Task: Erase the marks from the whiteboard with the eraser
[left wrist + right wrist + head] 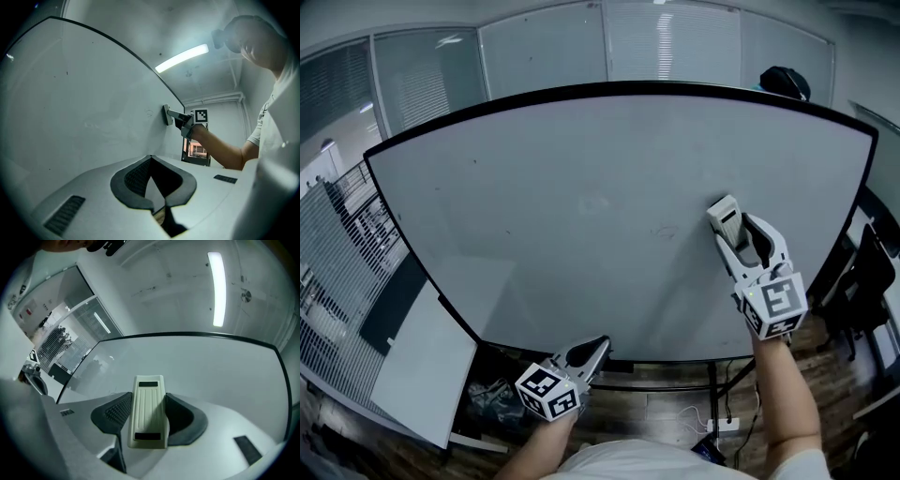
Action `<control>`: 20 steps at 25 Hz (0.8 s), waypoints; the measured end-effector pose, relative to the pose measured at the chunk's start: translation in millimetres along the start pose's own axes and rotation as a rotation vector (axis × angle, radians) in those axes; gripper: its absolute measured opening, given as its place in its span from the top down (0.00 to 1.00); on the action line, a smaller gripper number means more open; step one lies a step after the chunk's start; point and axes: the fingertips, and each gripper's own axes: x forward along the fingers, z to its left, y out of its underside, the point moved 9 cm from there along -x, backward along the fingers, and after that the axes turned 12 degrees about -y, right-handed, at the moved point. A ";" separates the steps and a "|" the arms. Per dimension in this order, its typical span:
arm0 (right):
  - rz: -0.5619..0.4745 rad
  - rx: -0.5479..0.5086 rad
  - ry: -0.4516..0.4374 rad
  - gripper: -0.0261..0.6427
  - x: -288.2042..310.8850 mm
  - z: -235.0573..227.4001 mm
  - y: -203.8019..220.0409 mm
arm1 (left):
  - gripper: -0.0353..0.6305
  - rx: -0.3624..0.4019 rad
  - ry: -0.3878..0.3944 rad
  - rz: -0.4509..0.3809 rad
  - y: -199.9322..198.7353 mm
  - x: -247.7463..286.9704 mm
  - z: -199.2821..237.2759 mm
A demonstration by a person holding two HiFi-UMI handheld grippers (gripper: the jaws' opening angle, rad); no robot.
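Two dark pads of the right gripper (149, 420) squeeze the white eraser (149, 401) from both sides. The eraser is long and thin. Its long way runs straight out between the jaws, away from the camera and toward the whiteboard (581, 187). In the head view it points up the board and a little to the left, on the right half of the board. The right gripper view shows only the ribbed back of the eraser, so its wiping side is hidden there. The left gripper view sees it from the side, and there the eraser looks flat against the board. The left gripper (153, 197) has its jaws closed together, tip to tip, with nothing between them. It is held low, by the bottom edge of the board, well apart from the eraser. A few marks (666, 232) show just left of the eraser, but they are so pale that their shape cannot be made out. Only the left gripper view shows the person's bare arm (220, 150) reaching out, the marker cube (200, 116) on the right gripper and a long ceiling light (182, 57).
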 end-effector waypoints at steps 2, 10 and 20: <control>0.013 -0.056 0.016 0.61 6.6 -0.4 -8.7 | 0.94 0.007 0.013 -0.002 -3.9 1.3 7.3; -0.010 -0.183 0.118 0.61 14.3 -28.3 -60.1 | 0.94 0.038 0.051 0.003 -15.3 2.4 31.9; -0.058 -0.251 0.260 0.61 12.0 -78.7 -116.9 | 0.94 0.029 0.040 0.031 -10.7 -4.2 59.3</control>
